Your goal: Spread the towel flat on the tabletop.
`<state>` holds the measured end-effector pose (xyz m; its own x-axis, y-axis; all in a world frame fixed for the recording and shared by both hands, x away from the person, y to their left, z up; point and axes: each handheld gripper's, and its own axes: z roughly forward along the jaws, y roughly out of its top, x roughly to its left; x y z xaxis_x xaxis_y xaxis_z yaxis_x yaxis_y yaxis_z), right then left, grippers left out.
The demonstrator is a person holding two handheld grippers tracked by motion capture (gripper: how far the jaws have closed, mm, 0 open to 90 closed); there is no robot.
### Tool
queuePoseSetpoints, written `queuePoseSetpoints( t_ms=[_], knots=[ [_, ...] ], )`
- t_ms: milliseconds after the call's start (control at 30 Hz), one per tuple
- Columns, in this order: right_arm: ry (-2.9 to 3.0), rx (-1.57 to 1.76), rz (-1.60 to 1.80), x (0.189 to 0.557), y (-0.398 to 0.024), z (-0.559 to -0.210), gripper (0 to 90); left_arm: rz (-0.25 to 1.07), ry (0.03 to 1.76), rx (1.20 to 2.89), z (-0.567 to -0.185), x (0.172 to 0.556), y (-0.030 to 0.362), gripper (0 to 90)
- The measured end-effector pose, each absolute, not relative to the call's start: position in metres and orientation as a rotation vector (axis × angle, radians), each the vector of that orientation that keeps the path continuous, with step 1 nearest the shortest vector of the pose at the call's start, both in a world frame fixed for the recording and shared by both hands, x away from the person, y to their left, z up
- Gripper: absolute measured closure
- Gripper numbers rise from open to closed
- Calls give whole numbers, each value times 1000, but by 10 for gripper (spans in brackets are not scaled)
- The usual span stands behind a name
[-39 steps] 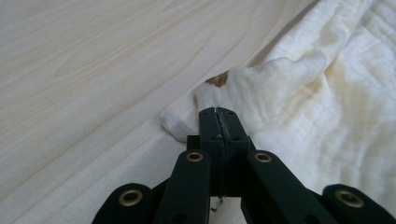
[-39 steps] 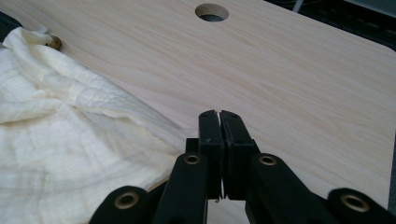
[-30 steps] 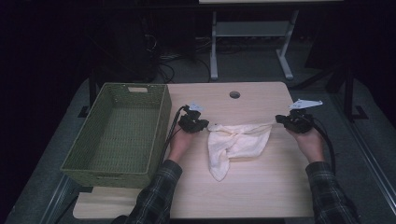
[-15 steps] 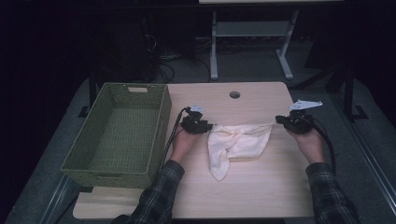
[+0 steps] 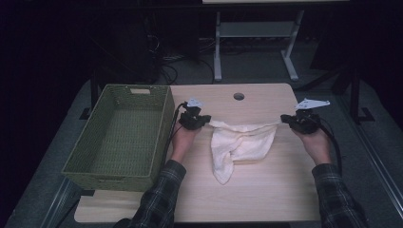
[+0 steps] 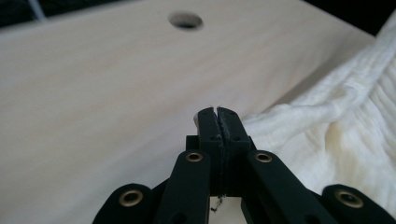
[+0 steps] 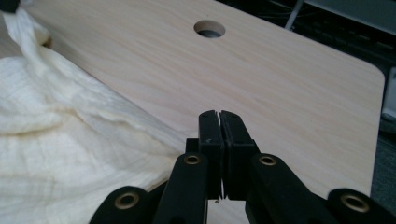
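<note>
A cream cloth (image 5: 242, 145) hangs in a sagging band between my two grippers over the wooden table (image 5: 266, 190), with its lower part lying on the wood. My left gripper (image 5: 206, 121) holds the cloth's left corner. Its jaws have just been closing. In the left gripper view they stand together (image 6: 217, 112) with a thin white sliver of the cloth (image 6: 327, 140) pinched at the tips. My right gripper (image 5: 284, 118) holds the right corner. The right gripper view shows its jaws (image 7: 218, 114) pressed together where the cloth (image 7: 70, 154) runs in from the left.
A green woven basket (image 5: 164, 123) stands at the table's left side, close to my left hand. A round hole (image 5: 238, 96) sits in the table's far middle. Metal legs of another stand (image 5: 217, 52) rise behind the table.
The left gripper has shifted slightly up and away at the cloth's left corner, and the cloth's top edge runs a little straighter. The right hand has kept still.
</note>
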<state>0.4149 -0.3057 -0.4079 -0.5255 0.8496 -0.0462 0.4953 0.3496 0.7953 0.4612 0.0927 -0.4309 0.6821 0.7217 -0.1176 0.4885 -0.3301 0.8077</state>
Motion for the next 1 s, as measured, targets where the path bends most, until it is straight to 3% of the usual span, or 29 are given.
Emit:
queuePoseSetpoints(
  t_ms=[200,367,500,567,667,1000],
  knots=[
    [2138,1180,1039,428,-305,-396,881,464,982,1921,-400,476,100,895],
    [2129,1215,1034,449,-302,-396,880,505,1022,1934,-399,494,97,894],
    [2103,1258,1039,462,-296,-403,775,500,1059,1932,-408,503,93,852],
    [2109,1249,1073,460,-295,-403,729,508,1051,1949,-410,501,90,743],
    [2120,1247,1084,454,-297,-401,721,488,1042,1951,-410,496,90,691],
    [2170,1221,1158,419,-295,-403,710,390,976,2012,-408,457,86,632]
  ],
)
